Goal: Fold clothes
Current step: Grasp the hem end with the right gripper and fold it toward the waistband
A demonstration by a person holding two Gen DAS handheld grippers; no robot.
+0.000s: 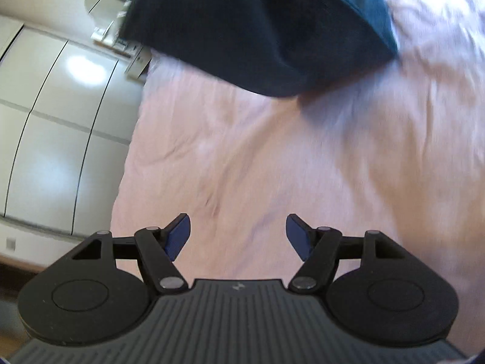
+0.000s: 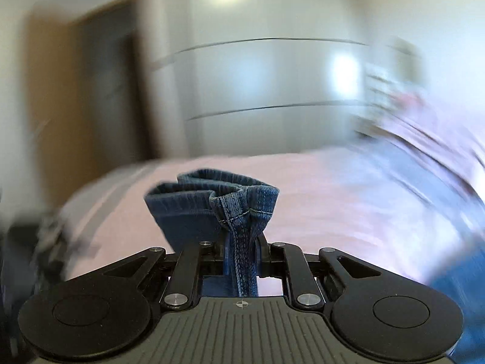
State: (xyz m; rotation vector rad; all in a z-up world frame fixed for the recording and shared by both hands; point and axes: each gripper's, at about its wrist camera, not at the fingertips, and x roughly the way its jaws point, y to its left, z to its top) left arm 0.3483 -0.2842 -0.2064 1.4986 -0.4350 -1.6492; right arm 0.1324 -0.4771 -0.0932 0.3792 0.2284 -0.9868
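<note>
A pair of dark blue jeans (image 1: pixel 257 24) hangs in the air above the pink bed sheet (image 1: pixel 242 151) at the top of the left wrist view, well ahead of my left gripper (image 1: pixel 238 236), which is open and empty over the sheet. In the right wrist view my right gripper (image 2: pixel 241 251) is shut on a bunched, stitched edge of the jeans (image 2: pixel 224 206), held above the bed. More blue denim (image 2: pixel 460 303) shows blurred at the lower right.
White glossy wardrobe doors (image 1: pixel 54 127) stand left of the bed and also show in the right wrist view (image 2: pixel 266 72). A brown door (image 2: pixel 75 91) is at the left. A small shelf with items (image 1: pixel 121 39) sits by the bed's far corner.
</note>
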